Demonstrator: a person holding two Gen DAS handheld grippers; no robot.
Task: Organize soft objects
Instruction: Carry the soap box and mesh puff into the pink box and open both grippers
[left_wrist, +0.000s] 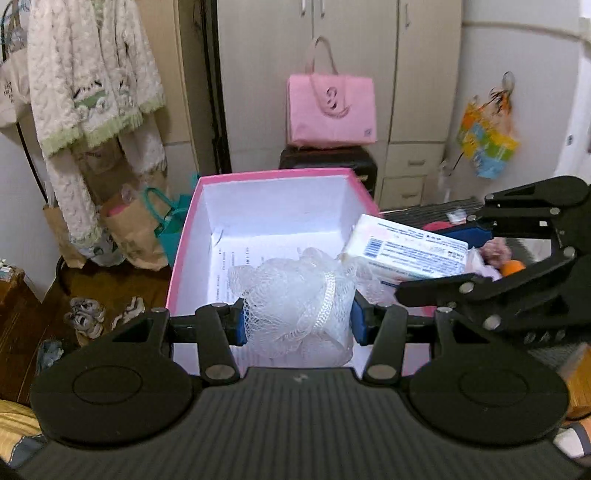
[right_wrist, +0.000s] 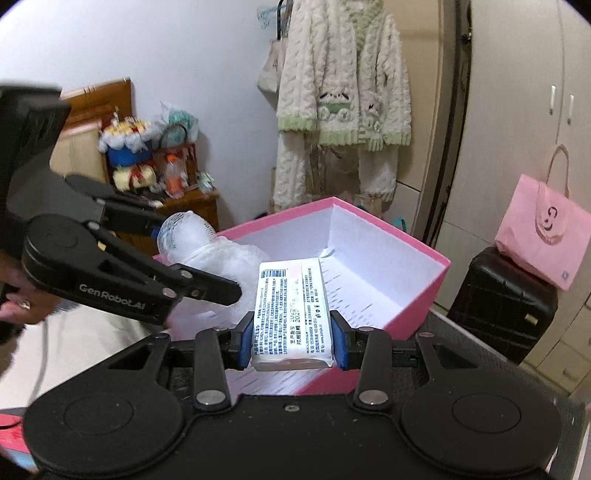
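- We see the pink box (left_wrist: 273, 221) filling the middle of the left wrist view, open at the top, white inside, with a printed sheet (left_wrist: 236, 266) lying on its floor; nothing else rests in it that we can make out.
- We hold the left gripper (left_wrist: 297, 323) at lower centre of that view, tilted down over the near part of the box, its jaws clenched on a white mesh bath sponge (left_wrist: 295, 295) that hangs above the sheet.
- In the right wrist view the right gripper (right_wrist: 293, 341) sits at lower centre, angled down over the near rim of the box, its jaws grasping a white tissue pack (right_wrist: 291, 314) by its long sides, label up.
- The two grippers sit close together: the pack just beside the sponge in both views.
- A hand (right_wrist: 14, 295) shows at the left edge of the right wrist view.
- Behind the box, at upper centre of the left wrist view, a pink tote bag (left_wrist: 330, 110) stands on a black suitcase (left_wrist: 328, 158).
- A fleecy white robe (left_wrist: 92, 92) hangs at upper left.
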